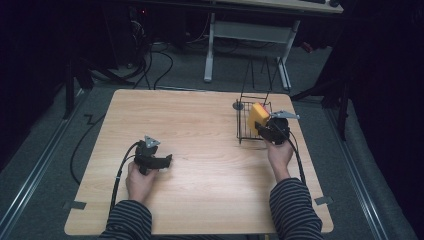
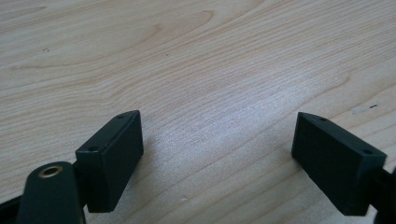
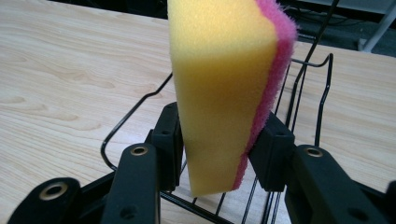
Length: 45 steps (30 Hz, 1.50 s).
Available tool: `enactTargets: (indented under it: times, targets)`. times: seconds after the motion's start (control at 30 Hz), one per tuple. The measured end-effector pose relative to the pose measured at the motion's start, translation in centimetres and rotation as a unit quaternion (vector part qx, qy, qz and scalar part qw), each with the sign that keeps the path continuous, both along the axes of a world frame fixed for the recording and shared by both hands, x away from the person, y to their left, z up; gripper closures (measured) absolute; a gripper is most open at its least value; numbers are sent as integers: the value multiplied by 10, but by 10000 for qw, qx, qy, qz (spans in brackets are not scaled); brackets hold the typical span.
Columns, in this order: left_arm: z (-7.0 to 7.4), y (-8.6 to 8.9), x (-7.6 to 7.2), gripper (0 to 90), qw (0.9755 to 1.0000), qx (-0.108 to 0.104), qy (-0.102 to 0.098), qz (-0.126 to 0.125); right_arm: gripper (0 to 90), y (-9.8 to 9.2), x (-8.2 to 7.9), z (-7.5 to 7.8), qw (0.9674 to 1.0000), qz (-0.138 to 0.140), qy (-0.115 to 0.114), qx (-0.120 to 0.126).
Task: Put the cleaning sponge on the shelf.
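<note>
a yellow-and-pink sponge [image 3: 224, 93] is clamped upright in the right gripper [image 3: 219, 144] over the wire basket [image 1: 245, 131] at the table's far right. lowering and release are judged next. the left gripper [image 2: 217, 154] rests wide open, holding nothing.

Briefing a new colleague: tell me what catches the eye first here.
The yellow and pink sponge stands out, clamped upright in the right gripper over the black wire rack at the table's far right. Next, the left gripper rests open on bare wood at the near left, holding nothing.
</note>
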<state>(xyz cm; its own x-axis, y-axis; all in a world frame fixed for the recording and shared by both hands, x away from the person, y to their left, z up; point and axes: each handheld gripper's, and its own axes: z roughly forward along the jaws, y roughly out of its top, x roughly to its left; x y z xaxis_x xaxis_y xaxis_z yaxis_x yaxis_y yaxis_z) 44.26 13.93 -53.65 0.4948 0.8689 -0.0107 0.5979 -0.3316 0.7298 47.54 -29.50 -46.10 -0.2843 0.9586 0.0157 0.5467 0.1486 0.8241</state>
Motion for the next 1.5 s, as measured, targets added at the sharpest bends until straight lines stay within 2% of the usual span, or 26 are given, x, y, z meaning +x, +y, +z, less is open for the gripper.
enactTargets:
  times: [0.27, 0.5, 1.13, 1.2, 1.23, 1.5]
  targets:
    - [0, 0, 0, 173, 10000, -3, 0, 1, 589, 4, 4, -7, 9999, -14, 61, -129]
    - [0, 0, 0, 173, 10000, -2, 0, 1, 593, 6, 6, -15, 9996, 10, 227, -173]
    - [0, 0, 0, 173, 10000, -4, -1, 2, 596, 7, 8, -19, 9994, 23, 294, -193]
    - [0, 0, 0, 173, 10000, -2, 2, 1, 562, 7, 9, -19, 9993, 15, 306, -195]
    - [0, 0, 0, 173, 10000, -3, 0, 2, 518, 7, 9, -20, 9993, -2, 342, -147]
    - [0, 0, 0, 173, 10000, -3, 1, 1, 413, 7, 10, -21, 9994, 18, 338, -74]
